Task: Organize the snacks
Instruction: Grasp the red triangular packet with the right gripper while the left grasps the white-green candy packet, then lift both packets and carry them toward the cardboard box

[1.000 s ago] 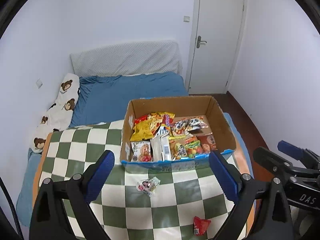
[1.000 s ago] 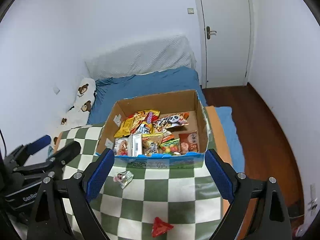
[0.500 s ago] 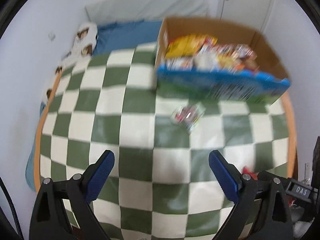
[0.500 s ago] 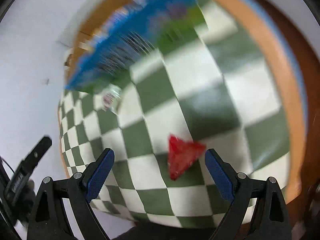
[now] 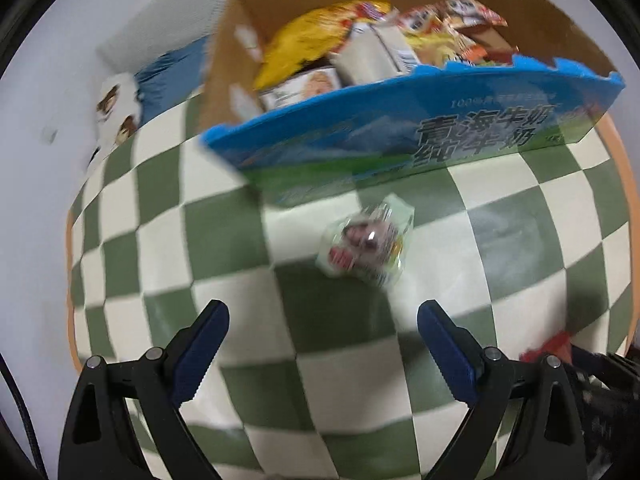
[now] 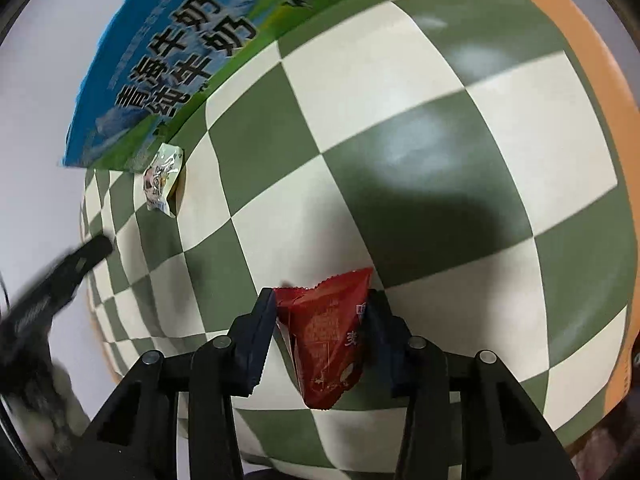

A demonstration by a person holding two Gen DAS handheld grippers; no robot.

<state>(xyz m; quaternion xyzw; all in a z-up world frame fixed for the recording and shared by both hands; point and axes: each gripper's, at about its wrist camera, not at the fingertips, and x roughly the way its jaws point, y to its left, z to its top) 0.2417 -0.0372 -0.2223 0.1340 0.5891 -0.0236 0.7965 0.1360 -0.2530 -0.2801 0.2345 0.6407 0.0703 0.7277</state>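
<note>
Both grippers have dropped toward the checkered worktop (image 6: 400, 92). Right gripper (image 6: 322, 320) has just been closing and now pinches the red packet (image 6: 328, 336). Left gripper (image 5: 322, 344), jaws wide and empty, hovers near the clear packet (image 5: 366, 242), just before the box (image 5: 400, 136). Box already holds most snacks; two packets remain outside.

Light: even indoor light, fairly bright, no hard highlights.
Shadows: a soft dark patch on the checkered cloth (image 6: 420, 184) ahead of the right gripper (image 6: 322, 316).
Glare: pale sheen on green squares beyond that shadow.
Blur: left view smeared; the clear snack packet (image 5: 366, 242) ahead of the left gripper (image 5: 322, 340) is streaked.
Focus: right view sharper; its left edge blurs.
Distortion: strong fisheye bulge, dark corners.
</note>
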